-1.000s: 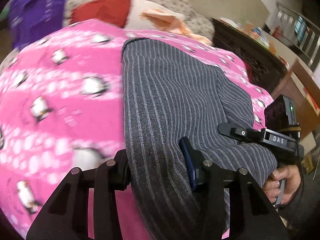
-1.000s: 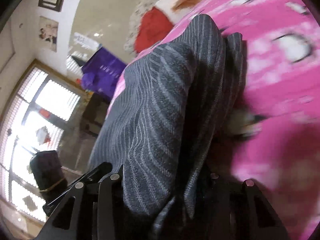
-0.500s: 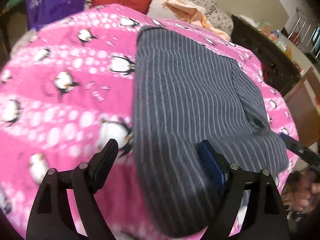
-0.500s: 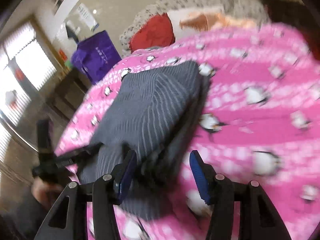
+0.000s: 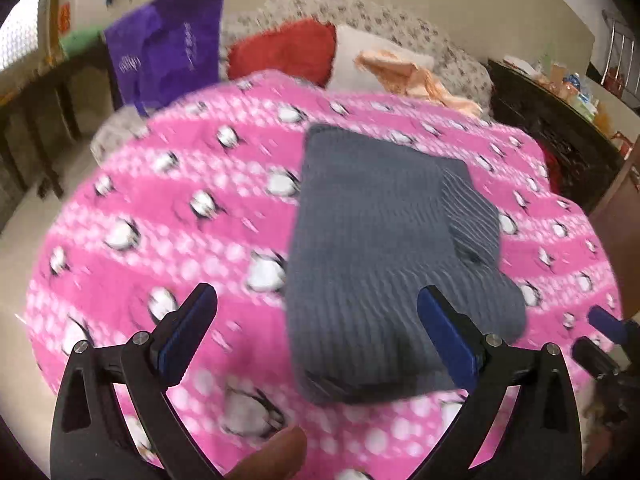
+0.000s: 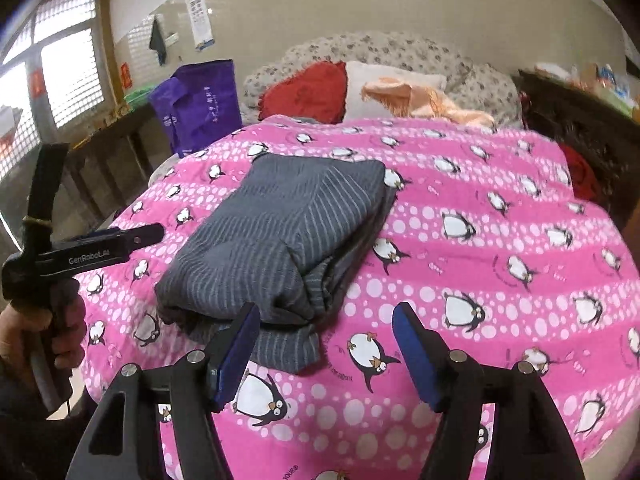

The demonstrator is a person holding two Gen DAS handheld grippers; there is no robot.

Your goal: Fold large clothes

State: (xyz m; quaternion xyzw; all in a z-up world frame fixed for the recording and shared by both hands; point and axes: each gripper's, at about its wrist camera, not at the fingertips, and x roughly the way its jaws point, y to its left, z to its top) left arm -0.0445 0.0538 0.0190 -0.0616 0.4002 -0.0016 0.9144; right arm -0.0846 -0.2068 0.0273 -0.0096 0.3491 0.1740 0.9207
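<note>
Both grippers – left [image 5: 316, 332], right [image 6: 324, 344] – just opened, empty; bulky garment [image 6: 280, 240] could spring unfolded on quilt [image 6: 500, 240].

I note a pink penguin-print blanket [image 6: 500, 240] covering the bed before me. At its far end lie a red cushion [image 6: 308, 90], a white pillow [image 6: 380, 84] and a peach cloth [image 6: 428, 102], against a floral-patterned cover [image 6: 400, 50]. A purple bag [image 6: 200, 104] stands far left, near a latticed window [image 6: 60, 76]. Dark furniture [image 6: 568, 120] runs along the far right, with blurred items on top.
</note>
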